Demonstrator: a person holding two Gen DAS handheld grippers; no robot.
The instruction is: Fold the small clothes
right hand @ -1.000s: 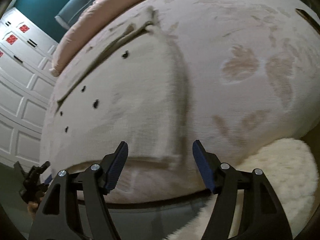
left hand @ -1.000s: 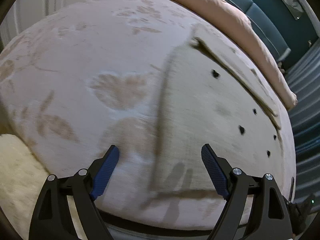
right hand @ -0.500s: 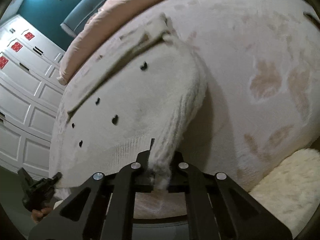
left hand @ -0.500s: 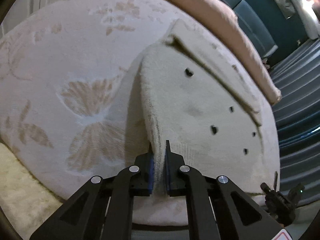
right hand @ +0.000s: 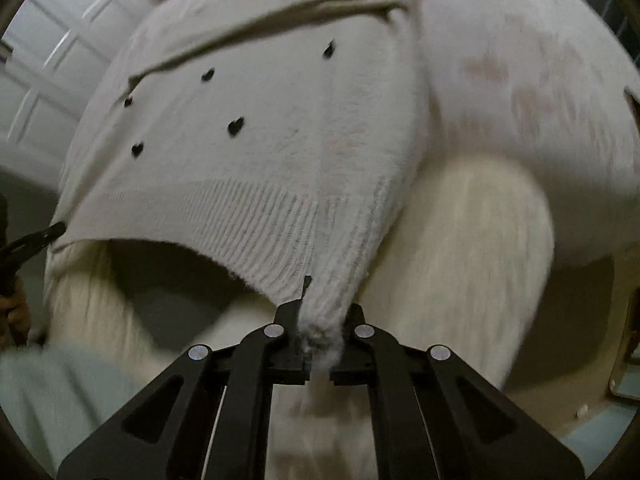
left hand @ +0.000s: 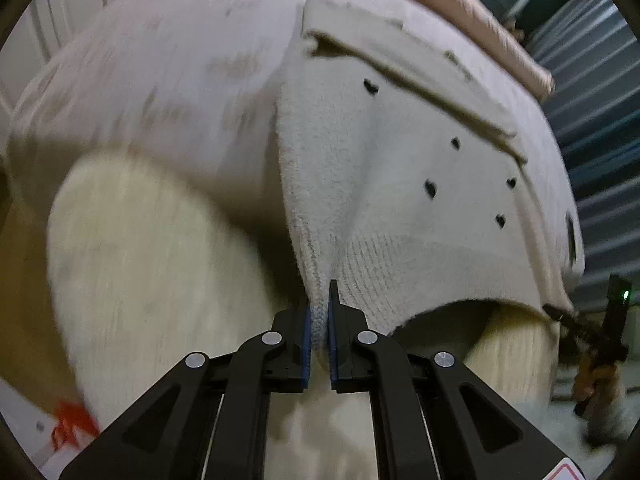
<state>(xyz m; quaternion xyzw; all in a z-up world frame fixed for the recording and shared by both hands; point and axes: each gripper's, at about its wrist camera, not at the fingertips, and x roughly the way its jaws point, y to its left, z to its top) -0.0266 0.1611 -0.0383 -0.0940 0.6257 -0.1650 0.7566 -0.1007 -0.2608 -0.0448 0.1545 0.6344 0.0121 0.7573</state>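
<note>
Left wrist: patterned bedspread, fluffy cream rug below, panelled white doors

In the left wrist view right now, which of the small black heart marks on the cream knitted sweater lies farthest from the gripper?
The topmost black heart mark, alone just under the folded sleeve; the other four sit lower.

Dim indoor light; both fisheye views bend at their dark edges, motion blur smears the fluffy rug, shadow under the lifted sweater.
</note>
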